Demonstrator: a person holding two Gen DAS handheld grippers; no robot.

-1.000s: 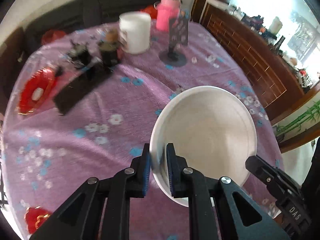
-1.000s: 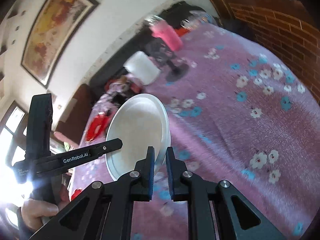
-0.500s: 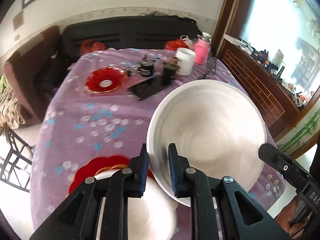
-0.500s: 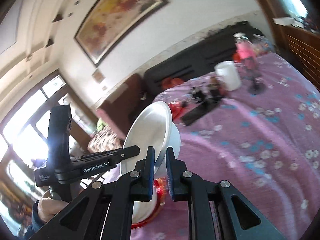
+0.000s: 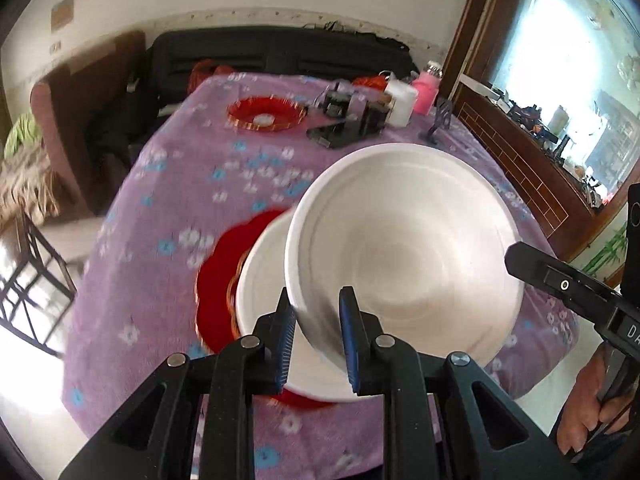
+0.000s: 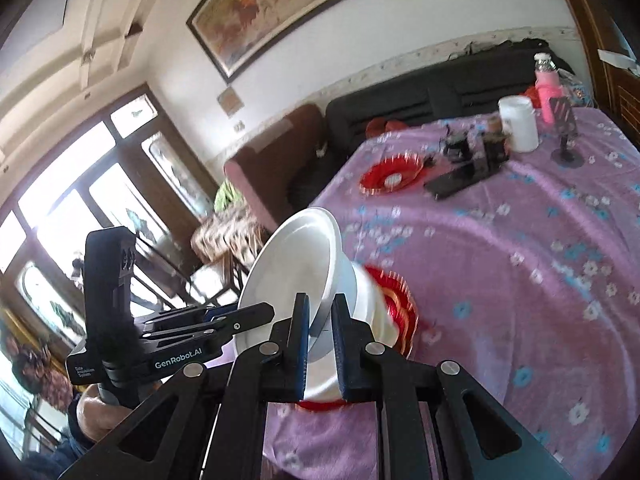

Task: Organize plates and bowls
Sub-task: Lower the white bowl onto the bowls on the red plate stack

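Both grippers carry a white bowl (image 5: 404,248), tilted, above the purple tablecloth. My left gripper (image 5: 316,336) has its jaws around the near rim, standing a little apart with both pads on the wall. My right gripper (image 6: 320,344) is shut on the opposite rim of the white bowl (image 6: 296,264). Just under it a second white bowl (image 5: 260,284) sits on a red plate (image 5: 216,276) near the table's front edge. Another red plate (image 5: 266,114) lies far across the table. The left gripper's body (image 6: 160,344) shows in the right wrist view, held by a hand.
A white jar (image 5: 400,102), a pink bottle (image 5: 426,94), a black stand (image 5: 440,118) and dark gadgets (image 5: 340,128) crowd the far end of the table. A black sofa (image 5: 280,54) stands behind, a wooden cabinet (image 5: 532,160) at the right. The table edge (image 5: 80,320) is close by.
Both grippers carried the white bowl back across the table, from beside the jar to over the bowl on the near red plate. The left jaws' gap has widened slightly.
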